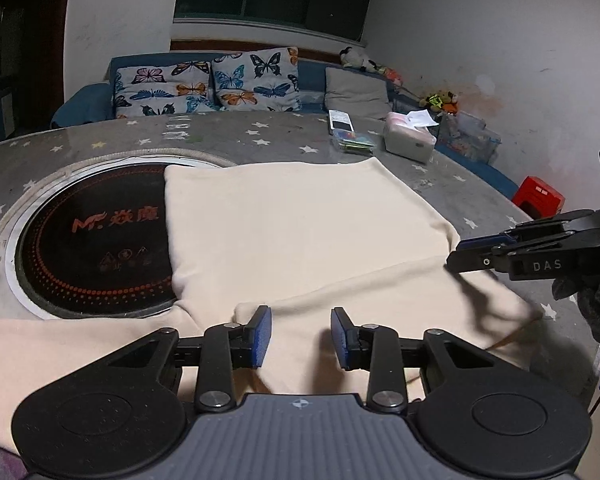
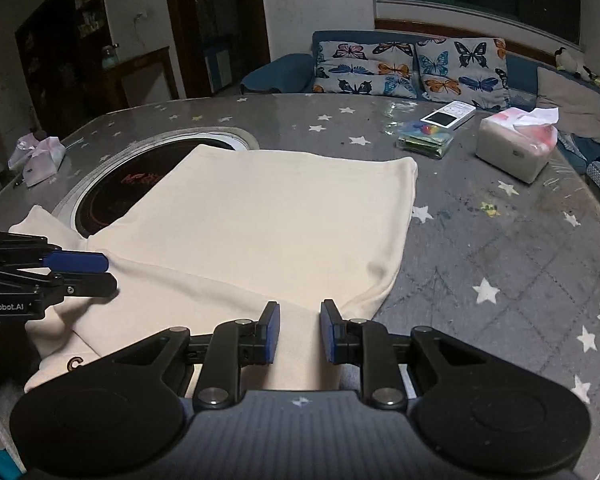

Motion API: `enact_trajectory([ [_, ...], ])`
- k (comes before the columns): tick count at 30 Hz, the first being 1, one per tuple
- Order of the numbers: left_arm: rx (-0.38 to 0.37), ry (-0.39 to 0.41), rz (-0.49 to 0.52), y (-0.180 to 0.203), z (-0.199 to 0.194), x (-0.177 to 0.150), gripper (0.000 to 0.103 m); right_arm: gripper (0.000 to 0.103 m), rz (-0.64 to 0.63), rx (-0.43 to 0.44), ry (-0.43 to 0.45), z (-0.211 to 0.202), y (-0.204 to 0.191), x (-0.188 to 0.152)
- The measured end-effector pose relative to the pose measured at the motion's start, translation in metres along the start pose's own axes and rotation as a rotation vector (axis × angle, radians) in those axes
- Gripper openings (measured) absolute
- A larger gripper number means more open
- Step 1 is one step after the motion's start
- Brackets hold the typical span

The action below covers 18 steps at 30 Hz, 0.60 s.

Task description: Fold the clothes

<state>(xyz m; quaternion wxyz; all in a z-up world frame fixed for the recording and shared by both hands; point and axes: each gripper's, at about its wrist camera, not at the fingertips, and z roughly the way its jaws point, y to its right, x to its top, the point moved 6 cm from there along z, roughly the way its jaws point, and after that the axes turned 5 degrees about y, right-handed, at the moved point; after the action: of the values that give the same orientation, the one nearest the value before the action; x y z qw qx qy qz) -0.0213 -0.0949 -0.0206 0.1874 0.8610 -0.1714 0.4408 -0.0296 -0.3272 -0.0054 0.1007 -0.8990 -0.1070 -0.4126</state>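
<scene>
A cream shirt [image 2: 260,216] lies partly folded on the star-patterned desk [image 2: 500,240], covering part of a round cooktop [image 1: 92,240]. The left gripper [image 1: 300,336] and the right gripper [image 2: 299,330] both hover over its near edge, released, pads apart, pinching nothing.

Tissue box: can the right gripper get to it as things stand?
Probably yes. The right gripper sits open over the cream garment; only bare table lies between it and the tissue box.

Star-patterned table [image 2: 480,240] — cream garment [image 2: 260,220], tissue box [image 2: 516,148] on it.
</scene>
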Motion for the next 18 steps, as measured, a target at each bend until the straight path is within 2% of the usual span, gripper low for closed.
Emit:
enact_trajectory([
  [4, 0.003, 0.016, -0.015, -0.004, -0.007, 0.003, 0.034, 0.021, -0.03, 0.006, 0.005, -0.006, -0.007, 0.002],
  [9, 0.057, 0.056, -0.045, -0.021, -0.028, 0.006, 0.036, 0.021, -0.098, 0.082, -0.008, -0.012, -0.04, -0.001],
  [18, 0.302, 0.083, -0.169, -0.091, -0.074, -0.009, 0.037, 0.022, -0.248, 0.222, -0.031, 0.0, -0.118, -0.007],
])
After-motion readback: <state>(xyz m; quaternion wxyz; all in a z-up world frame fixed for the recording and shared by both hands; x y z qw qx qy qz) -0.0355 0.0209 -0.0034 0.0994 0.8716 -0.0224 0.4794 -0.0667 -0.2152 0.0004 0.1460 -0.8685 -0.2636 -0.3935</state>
